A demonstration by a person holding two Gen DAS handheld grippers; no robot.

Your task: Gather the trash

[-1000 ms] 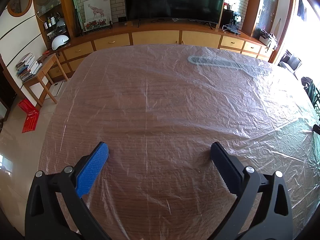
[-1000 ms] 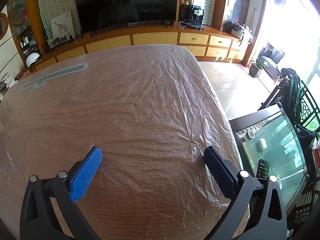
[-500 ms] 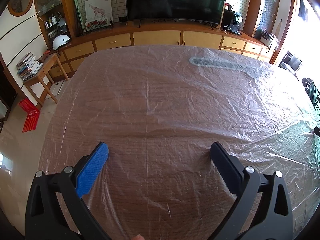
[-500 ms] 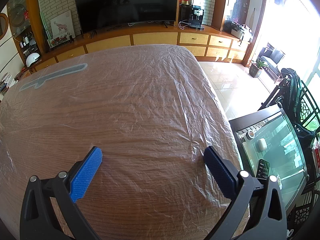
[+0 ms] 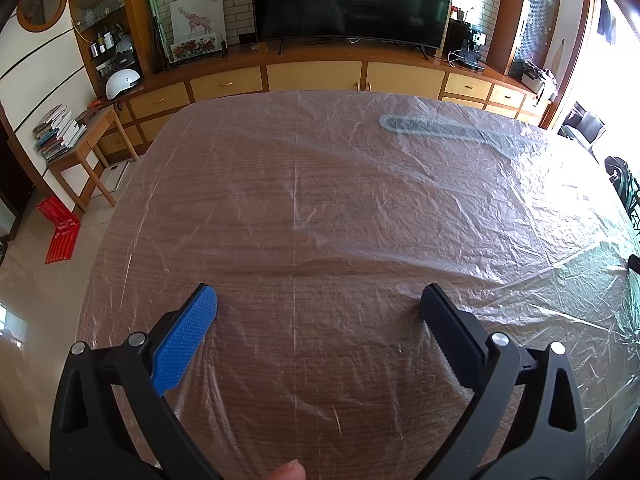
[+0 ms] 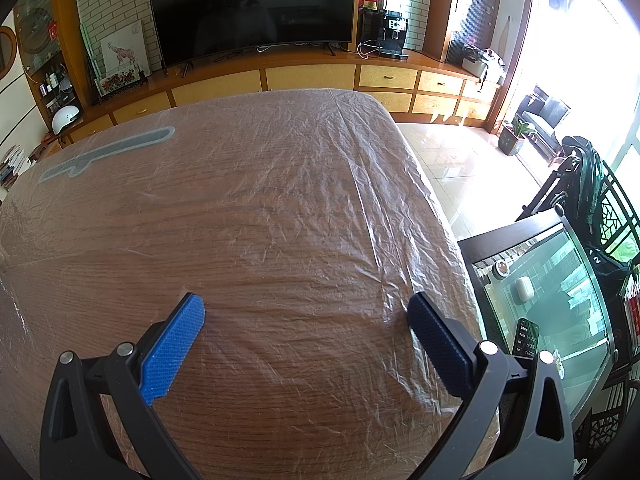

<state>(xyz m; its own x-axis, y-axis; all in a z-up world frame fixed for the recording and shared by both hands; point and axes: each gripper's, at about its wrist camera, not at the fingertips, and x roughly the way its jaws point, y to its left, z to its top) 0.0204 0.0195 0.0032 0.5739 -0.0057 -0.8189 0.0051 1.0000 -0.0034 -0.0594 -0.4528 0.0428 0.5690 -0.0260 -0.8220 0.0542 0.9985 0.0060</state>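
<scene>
A clear, wrinkled plastic sheet (image 5: 360, 200) covers the whole wooden table (image 5: 304, 408); it also shows in the right wrist view (image 6: 280, 200). A long grey-blue printed patch (image 5: 432, 130) lies on the sheet at the far right, seen at the far left in the right wrist view (image 6: 108, 154). My left gripper (image 5: 318, 304) is open and empty just above the sheet near the front. My right gripper (image 6: 306, 308) is open and empty over the table's right part. No loose trash shows on the table.
A TV (image 5: 352, 0) and a long wooden cabinet (image 5: 320, 76) stand behind the table. A small side table with books (image 5: 76, 144) is at left. A glass-topped stand (image 6: 560, 292) with a phone sits right of the table edge. A fingertip (image 5: 288, 470) shows at the bottom.
The left gripper's view has tilted slightly, and a fingertip has come into view at the bottom edge. The right gripper has not moved. Both stay open.
</scene>
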